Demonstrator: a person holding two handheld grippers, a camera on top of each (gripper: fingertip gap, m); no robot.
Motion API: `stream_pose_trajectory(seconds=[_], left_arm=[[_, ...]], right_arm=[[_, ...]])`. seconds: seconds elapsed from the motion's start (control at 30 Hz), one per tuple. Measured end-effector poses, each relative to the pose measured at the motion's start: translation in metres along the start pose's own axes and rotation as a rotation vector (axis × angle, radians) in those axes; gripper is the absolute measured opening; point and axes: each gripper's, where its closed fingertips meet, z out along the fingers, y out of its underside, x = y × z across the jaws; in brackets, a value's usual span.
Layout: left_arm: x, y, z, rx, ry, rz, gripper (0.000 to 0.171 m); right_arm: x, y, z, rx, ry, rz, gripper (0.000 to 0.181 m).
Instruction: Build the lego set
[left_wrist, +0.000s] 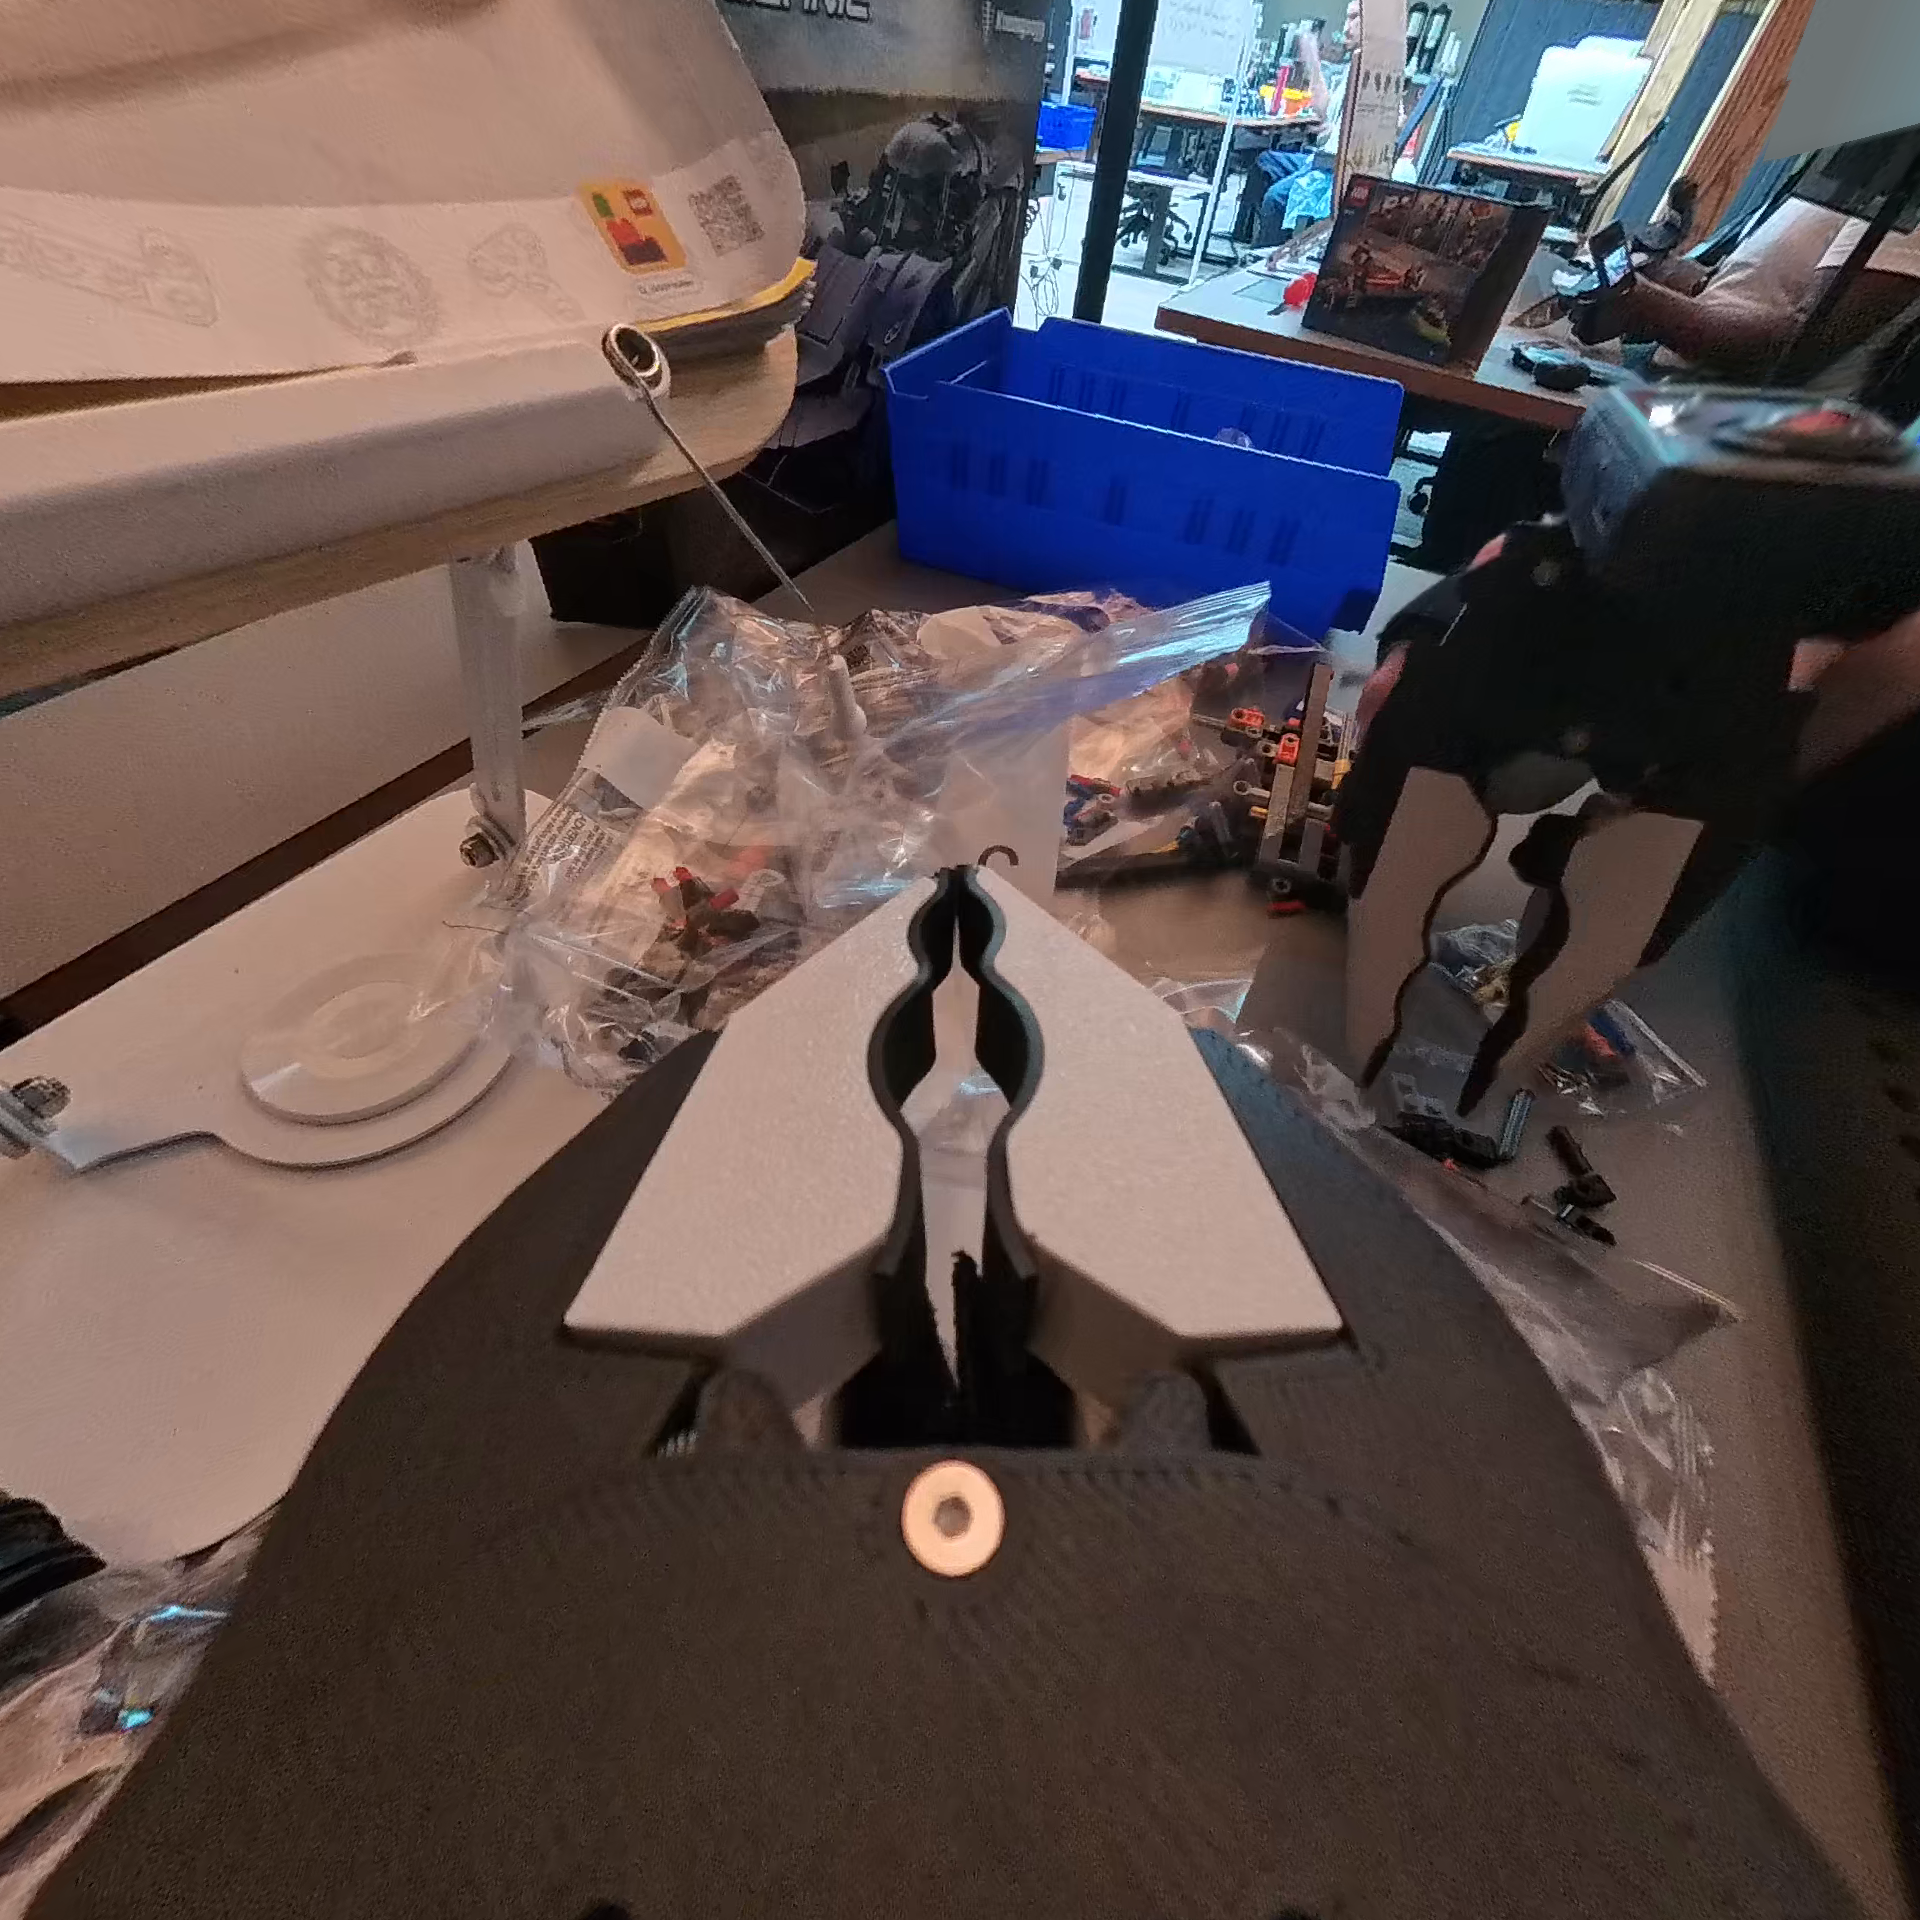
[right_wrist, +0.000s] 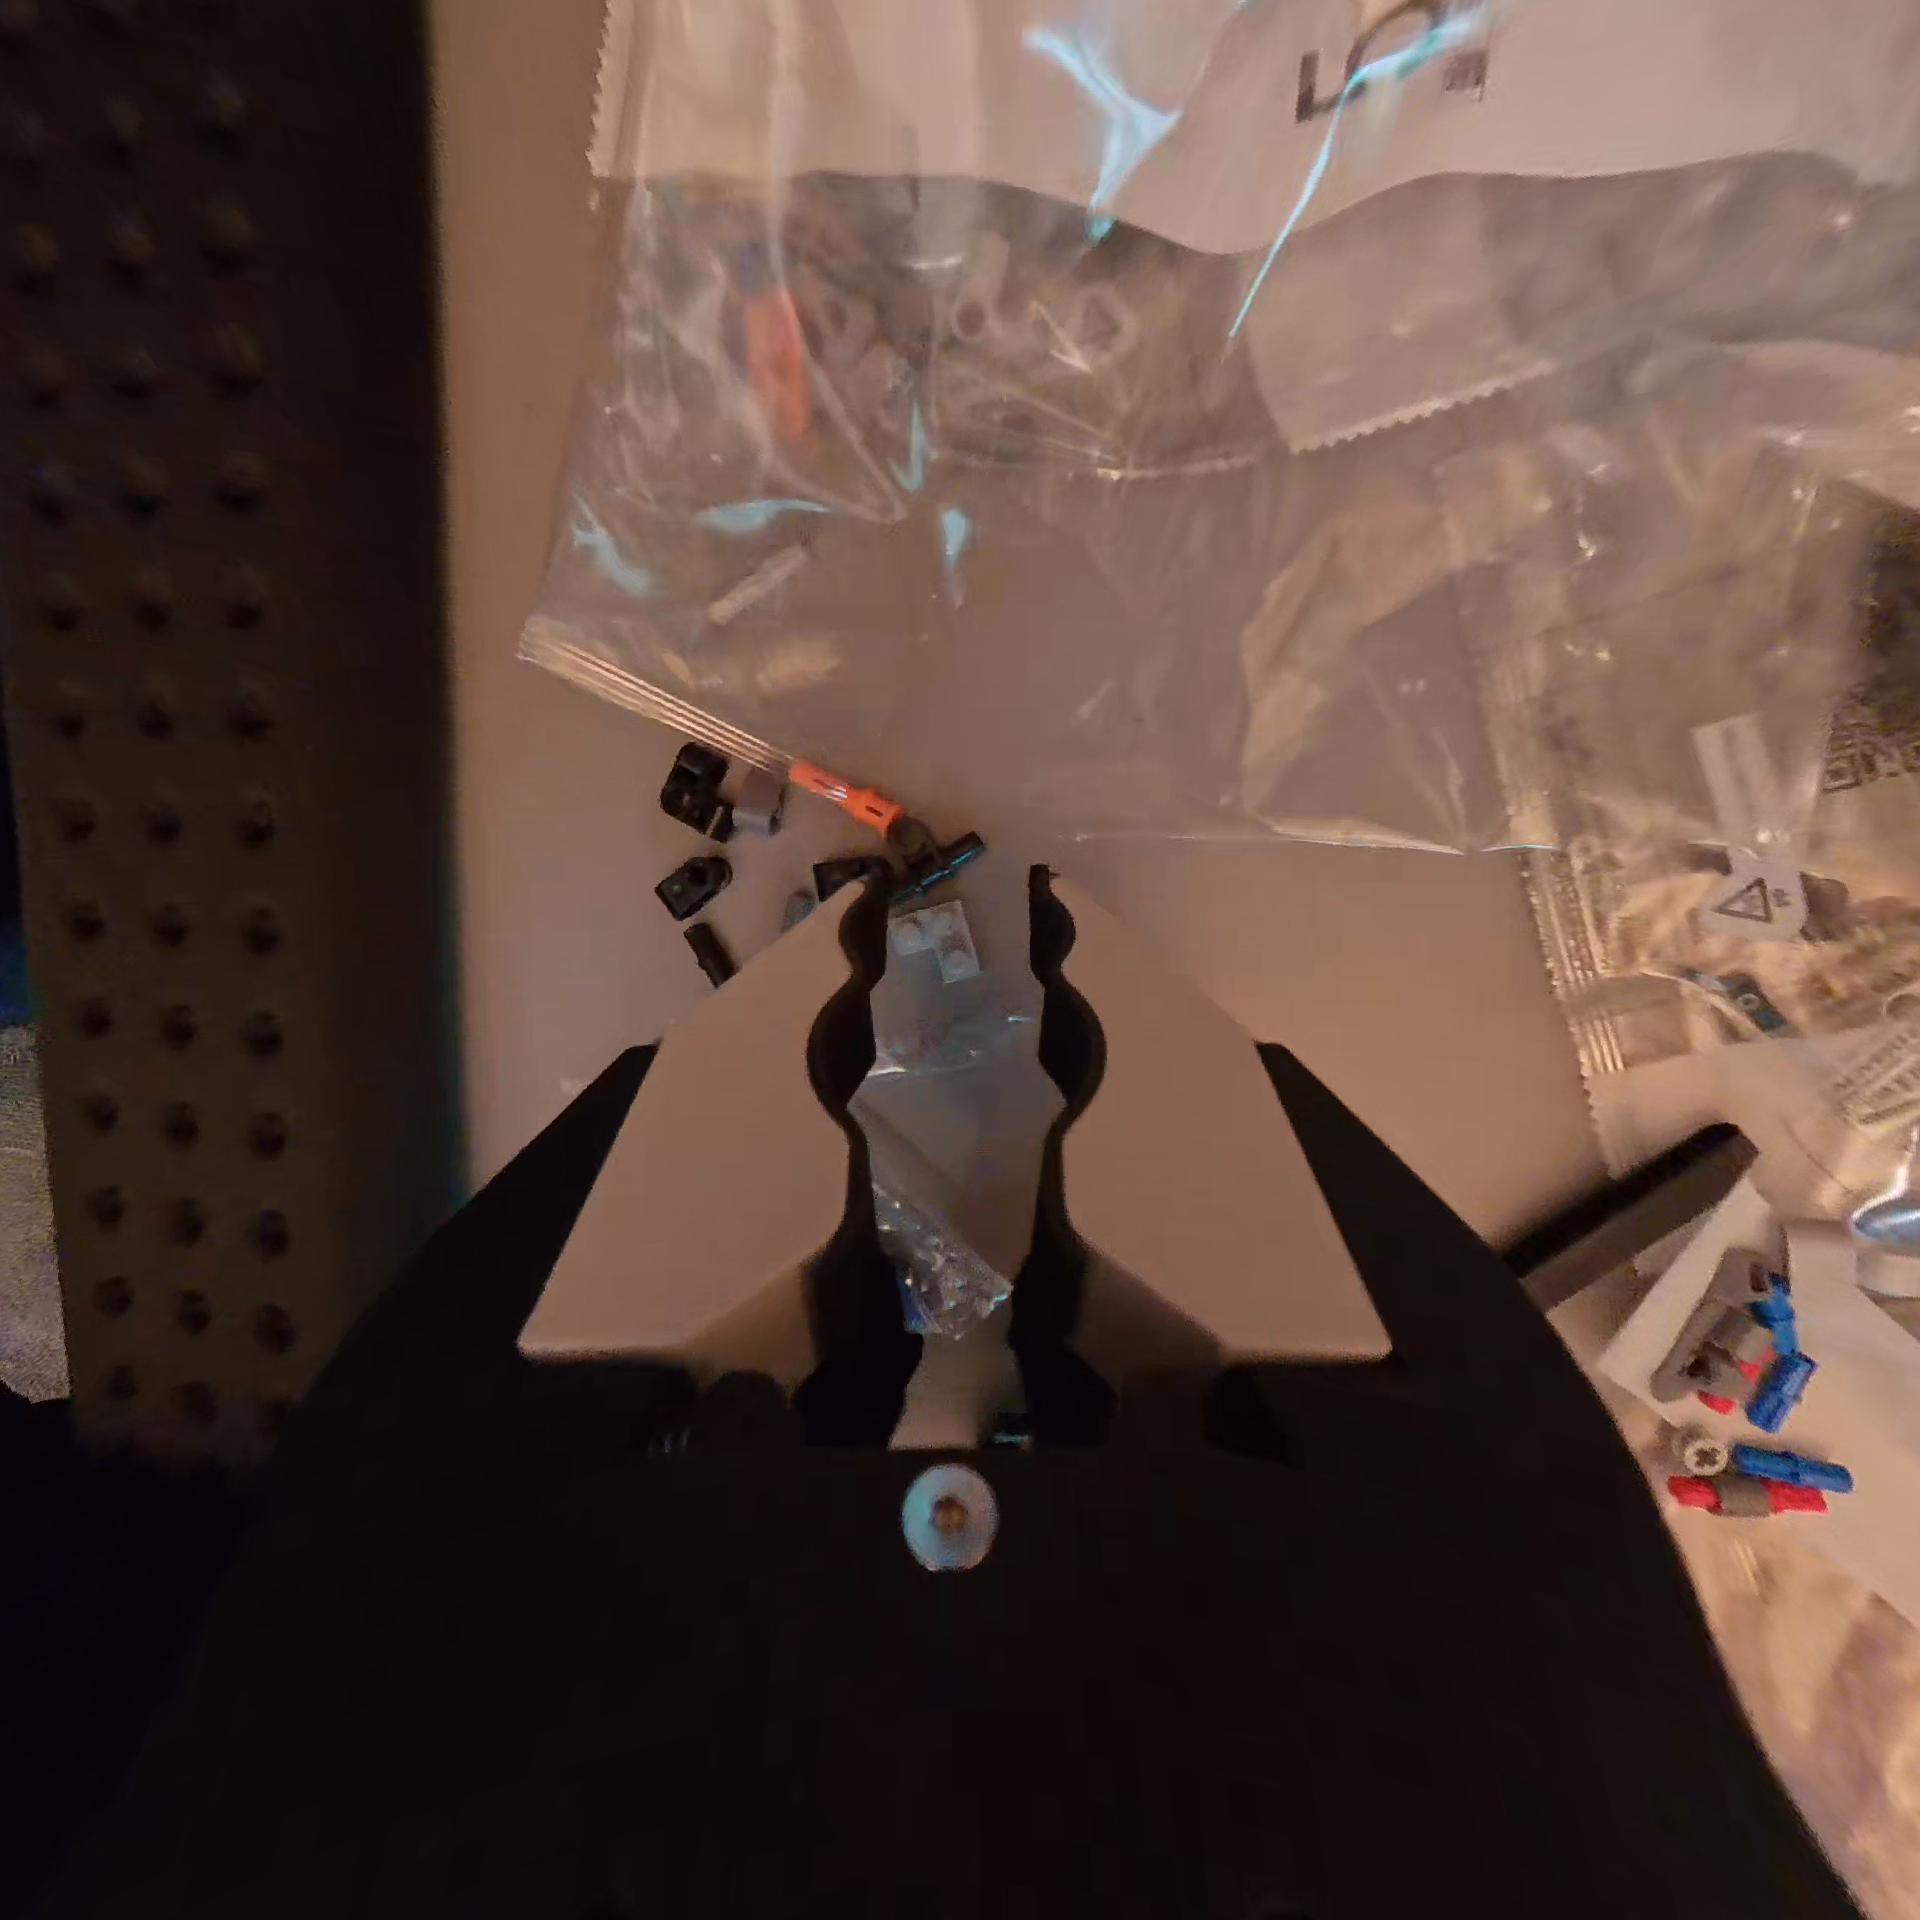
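In the left wrist view my left gripper (left_wrist: 961, 883) is shut, above a heap of clear bags of Lego pieces (left_wrist: 831, 748). A thin black curl shows at its tips; I cannot tell what it is. A partly built Technic assembly (left_wrist: 1288, 790) stands beyond. My right gripper (left_wrist: 1455, 1081) points down at the table, open. In the right wrist view the right gripper (right_wrist: 951, 883) is open over small light grey plates (right_wrist: 930, 935). Loose black pieces (right_wrist: 691, 800), an orange pin (right_wrist: 842, 805) and a dark blue pin (right_wrist: 945, 868) lie just ahead of its fingertips.
An instruction booklet (left_wrist: 312, 260) rests on a white stand (left_wrist: 364, 1039) at the left. A blue bin (left_wrist: 1143, 468) sits behind the bags. A dark studded baseplate (right_wrist: 156, 727) lies left of the right gripper. Clear bags (right_wrist: 1039, 468), blue and red pins (right_wrist: 1766, 1382) and a black bar (right_wrist: 1631, 1216) lie around it. My right fingertips sit around 20 centimetres from my left ones.
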Motion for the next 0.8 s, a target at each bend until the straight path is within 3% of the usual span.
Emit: stream_pose_trajectory(seconds=[0.2, 0.33, 0.8], left_arm=[[0.001, 0.001, 0.001, -0.006, 0.004, 0.000, 0.000], [0.001, 0.001, 0.001, -0.008, 0.004, 0.002, 0.000], [0.003, 0.001, 0.001, -0.012, 0.008, 0.010, 0.000]], right_arm=[[-0.001, 0.000, 0.010, -0.039, -0.009, 0.000, 0.022], [-0.005, -0.002, 0.013, -0.044, -0.021, -0.014, 0.010], [-0.003, -0.001, 0.011, -0.054, 0.001, -0.026, 0.008]])
